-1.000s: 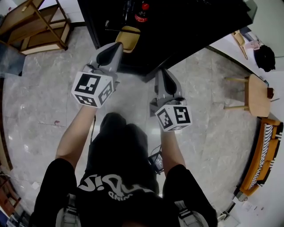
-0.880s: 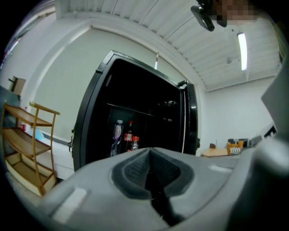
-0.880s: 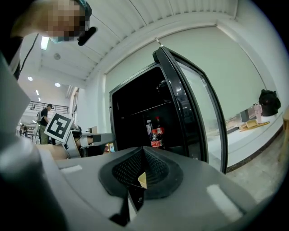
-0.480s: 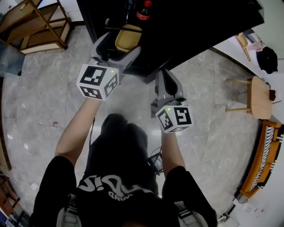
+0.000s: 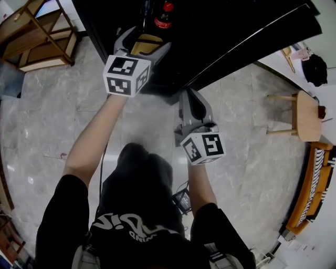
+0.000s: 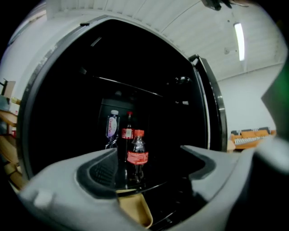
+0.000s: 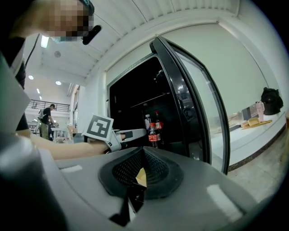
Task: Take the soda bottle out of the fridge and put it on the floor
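The soda bottle, dark with a red cap and red label, stands on a glass shelf inside the open black fridge. From the head view the soda bottle is just beyond my left gripper. My left gripper points level at it, and its jaws have just been opening wide. The bottle stands ahead of the tips with nothing touching the pads. My right gripper hangs lower, outside the fridge, with its jaws together. In the right gripper view, the right gripper is shut and empty.
A second dark bottle and a clear water bottle stand behind the soda. A tan bin sits below the shelf. The fridge door stands open on the right. A wooden shelf and a stool flank the marble floor.
My left gripper has moved forward towards the fridge shelf, and its jaws have gone from shut to wide open. The right gripper has sunk slightly.
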{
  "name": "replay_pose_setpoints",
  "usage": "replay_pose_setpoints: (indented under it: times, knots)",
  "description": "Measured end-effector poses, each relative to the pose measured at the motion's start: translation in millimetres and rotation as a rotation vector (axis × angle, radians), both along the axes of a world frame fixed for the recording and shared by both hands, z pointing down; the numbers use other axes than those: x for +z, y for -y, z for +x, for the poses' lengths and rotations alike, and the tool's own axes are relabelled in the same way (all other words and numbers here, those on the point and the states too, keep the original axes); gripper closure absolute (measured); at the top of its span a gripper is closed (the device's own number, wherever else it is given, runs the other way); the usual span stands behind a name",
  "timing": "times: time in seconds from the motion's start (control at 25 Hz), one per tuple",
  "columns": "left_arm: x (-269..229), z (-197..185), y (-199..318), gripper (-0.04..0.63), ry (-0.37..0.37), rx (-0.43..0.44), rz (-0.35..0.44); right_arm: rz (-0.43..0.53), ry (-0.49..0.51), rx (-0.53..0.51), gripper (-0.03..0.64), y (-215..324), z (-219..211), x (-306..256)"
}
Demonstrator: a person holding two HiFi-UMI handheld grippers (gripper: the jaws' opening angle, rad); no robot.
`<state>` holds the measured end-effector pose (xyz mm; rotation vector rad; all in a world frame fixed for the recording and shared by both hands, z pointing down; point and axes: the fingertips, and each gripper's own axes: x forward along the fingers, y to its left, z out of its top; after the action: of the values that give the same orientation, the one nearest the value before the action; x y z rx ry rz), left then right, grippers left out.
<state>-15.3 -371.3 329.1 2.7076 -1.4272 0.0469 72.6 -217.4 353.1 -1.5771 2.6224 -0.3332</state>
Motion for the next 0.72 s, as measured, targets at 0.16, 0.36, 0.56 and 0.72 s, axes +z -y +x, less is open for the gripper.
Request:
replay_pose_setpoints:
  times: [0.16, 0.36, 0.56, 0.72]
  knots:
    - [14, 8, 38, 0.170, 0.007, -0.016, -0.001, -0.001, 0.005, 0.010, 0.617, 6, 0, 11]
    - [26, 23, 76, 0.184, 0.064, -0.018, -0.004, -0.020, -0.001, 0.001, 0.617, 8, 0, 27]
    - [39, 28, 98, 0.201, 0.108, -0.008, -0.009, -0.027, -0.003, -0.003, 0.617, 7, -1, 40]
    - [47, 30, 111, 0.230, 0.128, 0.020, -0.024, -0.020, 0.000, 0.001, 0.617, 7, -1, 47]
